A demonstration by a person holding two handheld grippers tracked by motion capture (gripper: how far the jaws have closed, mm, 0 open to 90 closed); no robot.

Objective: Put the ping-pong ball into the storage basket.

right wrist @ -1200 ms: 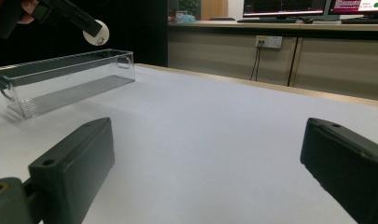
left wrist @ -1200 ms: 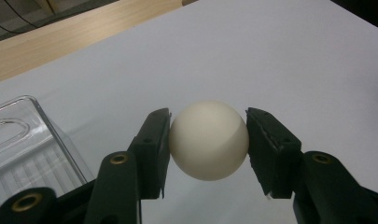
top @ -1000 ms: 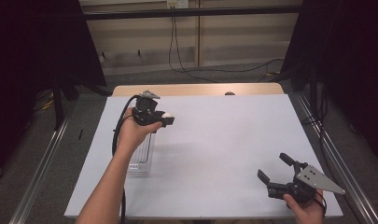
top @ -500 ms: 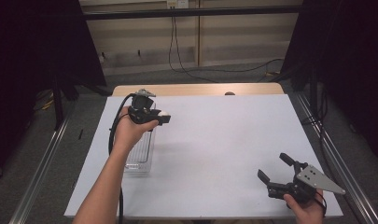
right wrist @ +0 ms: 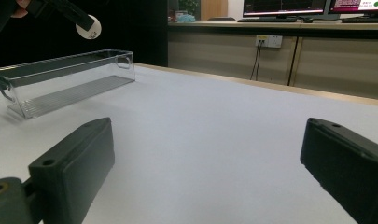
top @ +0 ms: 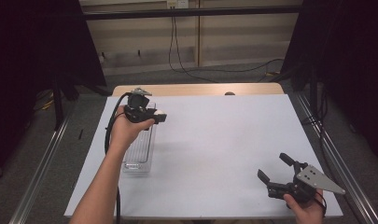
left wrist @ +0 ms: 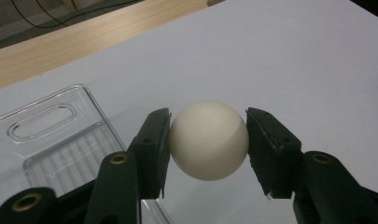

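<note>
Ball point(left wrist: 208, 140) looks light, rigid, smooth: likely slippery, so keep both pads across its widest part. Your left gripper point(left wrist: 208, 144) has it pinched mid-frame, raised over the clear tray point(top: 141, 149). Right gripper point(top: 276, 173) gapes wide, empty, lower right.

This looks like a lab room. A white table point(top: 214, 154) stands between black curtains point(top: 37, 51). Computer screens point(right wrist: 284, 7) sit on a long desk point(right wrist: 270, 23), and cables point(top: 177, 56) hang down the wall.
</note>
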